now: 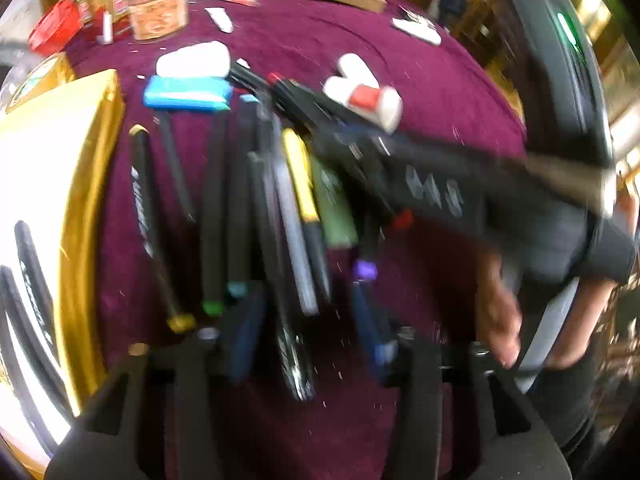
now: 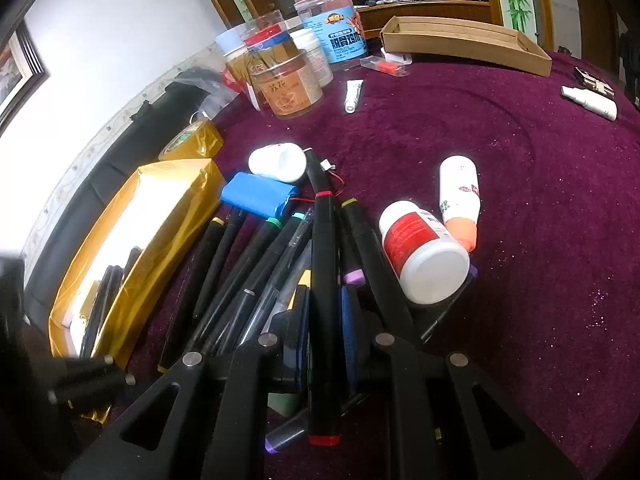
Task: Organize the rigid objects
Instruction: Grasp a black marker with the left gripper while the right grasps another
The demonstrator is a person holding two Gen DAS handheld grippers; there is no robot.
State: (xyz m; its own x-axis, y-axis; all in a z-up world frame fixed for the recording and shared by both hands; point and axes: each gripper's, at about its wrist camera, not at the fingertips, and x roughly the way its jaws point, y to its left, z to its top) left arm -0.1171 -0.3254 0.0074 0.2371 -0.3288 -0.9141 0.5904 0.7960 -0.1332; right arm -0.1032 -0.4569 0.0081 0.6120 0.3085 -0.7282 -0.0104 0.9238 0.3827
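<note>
right gripper (image 2: 325,340) clamped on red-capped black marker (image 2: 323,280) above the marker pile (image 2: 248,272) near counter's left edge; left gripper (image 1: 304,344) parted, empty. lift straight, avoid dragging neighbours, then lay in gold box (image 2: 120,264).

jaws: black, blue pads | screws: silver (image 2: 193,358) | hand (image 1: 502,320): bare skin

Left-wrist pens (image 1: 256,208) motion-blurred

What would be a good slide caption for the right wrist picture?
Right gripper clamps a black red-capped marker above a pen pile, gold box alongside, on a purple tablecloth.
</note>
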